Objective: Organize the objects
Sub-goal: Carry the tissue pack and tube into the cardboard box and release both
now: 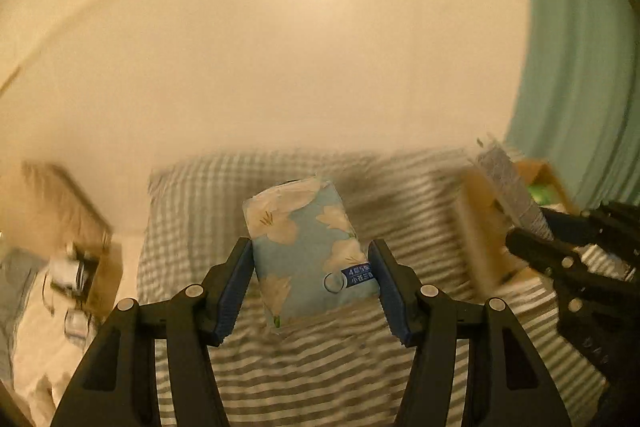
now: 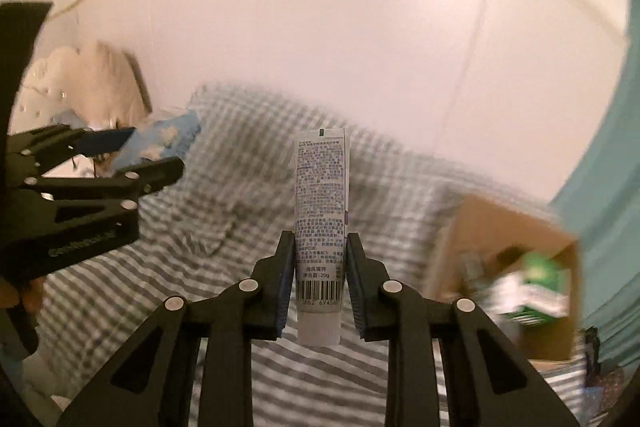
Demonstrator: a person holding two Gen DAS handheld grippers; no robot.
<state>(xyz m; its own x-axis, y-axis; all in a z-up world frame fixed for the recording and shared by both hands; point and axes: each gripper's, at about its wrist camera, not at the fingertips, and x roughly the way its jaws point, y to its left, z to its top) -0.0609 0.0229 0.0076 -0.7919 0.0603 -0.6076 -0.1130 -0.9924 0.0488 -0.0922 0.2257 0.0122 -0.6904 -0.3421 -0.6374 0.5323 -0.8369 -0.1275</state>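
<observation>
Left gripper (image 1: 314,283) is clamped on a blue floral tissue pack (image 1: 308,251), pads on both short sides, pack tilted slightly and lifted above the striped bedding (image 1: 304,367); far left of that view there's a blurred pile of pale stuff near the headboard (image 1: 60,203), can't identify it. Right gripper (image 2: 320,267) is clenched on a white tube (image 2: 321,211), held upright, cap end down below the fingers, crimped end up, printed back label and barcode facing the camera. Both items are airborne over the bed, neither resting on anything. Right of both views: an open cardboard box (image 2: 508,227) sitting on the bedding next to the teal curtain (image 2: 608,187), with something green and white already inside. My read: this is the carry step, both picks done, deposit into the box is next. The tube is closer to the box, so it probably goes first; it needs a swing to the right, a clear pass over the near box wall, then release over a free spot. The tissue pack would follow, and the two grippers are near each other in both views, so sequencing matters to avoid a clash at the opening. Caveats: heavy motion blur on the box, bedding and background, box contents unreadable, box floor not visible, its far wall cut by the curtain edge. Tube brand side is hidden.
</observation>
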